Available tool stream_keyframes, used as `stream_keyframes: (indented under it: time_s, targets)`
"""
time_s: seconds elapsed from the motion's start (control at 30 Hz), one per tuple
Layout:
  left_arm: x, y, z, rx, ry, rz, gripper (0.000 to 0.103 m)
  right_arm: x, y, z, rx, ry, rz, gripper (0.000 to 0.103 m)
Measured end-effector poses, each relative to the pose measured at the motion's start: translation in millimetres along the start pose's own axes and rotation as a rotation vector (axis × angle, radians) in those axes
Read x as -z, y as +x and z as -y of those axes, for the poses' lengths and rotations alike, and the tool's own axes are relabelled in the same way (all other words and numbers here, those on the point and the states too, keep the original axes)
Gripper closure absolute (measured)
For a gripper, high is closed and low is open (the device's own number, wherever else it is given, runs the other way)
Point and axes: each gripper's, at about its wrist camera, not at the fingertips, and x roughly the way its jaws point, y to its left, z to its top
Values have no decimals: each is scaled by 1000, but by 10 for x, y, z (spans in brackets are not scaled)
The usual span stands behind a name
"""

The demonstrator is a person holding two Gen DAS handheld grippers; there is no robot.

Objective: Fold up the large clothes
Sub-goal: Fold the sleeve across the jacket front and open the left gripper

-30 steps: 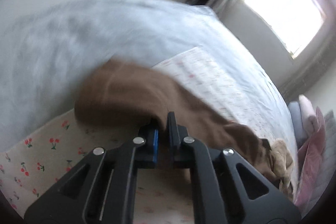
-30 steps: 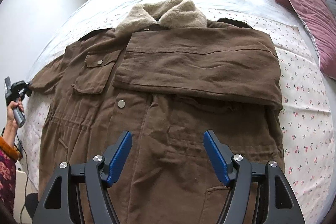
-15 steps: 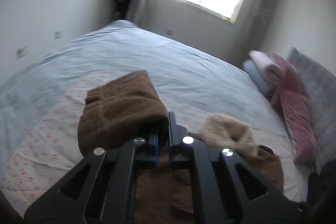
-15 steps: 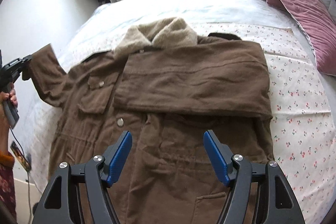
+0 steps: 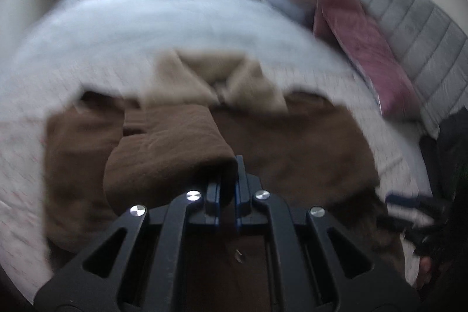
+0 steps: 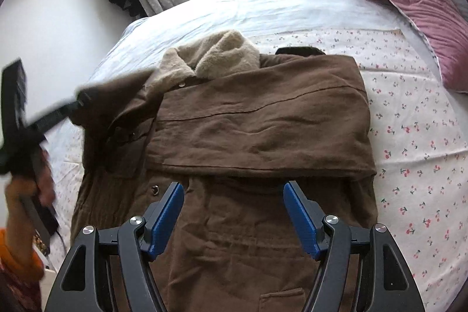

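Left claw (image 5: 226, 183) is clamping the cuff of the brown corduroy coat's free sleeve (image 5: 166, 157), holding it lifted over the coat's left chest. The brown fleece-collared coat (image 6: 257, 122) is lying flat on the bed (image 6: 263, 8), long axis collar-to-hem, straight ahead of the right claw (image 6: 234, 212), which is hovering wide open and empty above the waist. Other sleeve (image 6: 263, 113) is already lying across the chest, so this one likely needs laying rightward over it.

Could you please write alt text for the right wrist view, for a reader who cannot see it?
A brown coat with a cream fleece collar lies on a bed, one sleeve folded flat across its chest. The right hand-held gripper hovers open above it, while the left hand-held gripper lifts the other sleeve by its cuff. Pink pillows sit at upper right.
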Motion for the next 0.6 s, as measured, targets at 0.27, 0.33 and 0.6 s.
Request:
stream_keyframes:
  time_s: [0.27,0.33,0.6]
  targets:
    - [581,244,-138,176,-36,-172,52,-127,190,-89,-26,-1,-27,31]
    - [616,5,-208,219,-43,-143,32,-170,215,-162,-32,-11,-27,31]
    - [555,-746,-750,175,6,-31,30,-304,500,-697,-78,-70,-30,31]
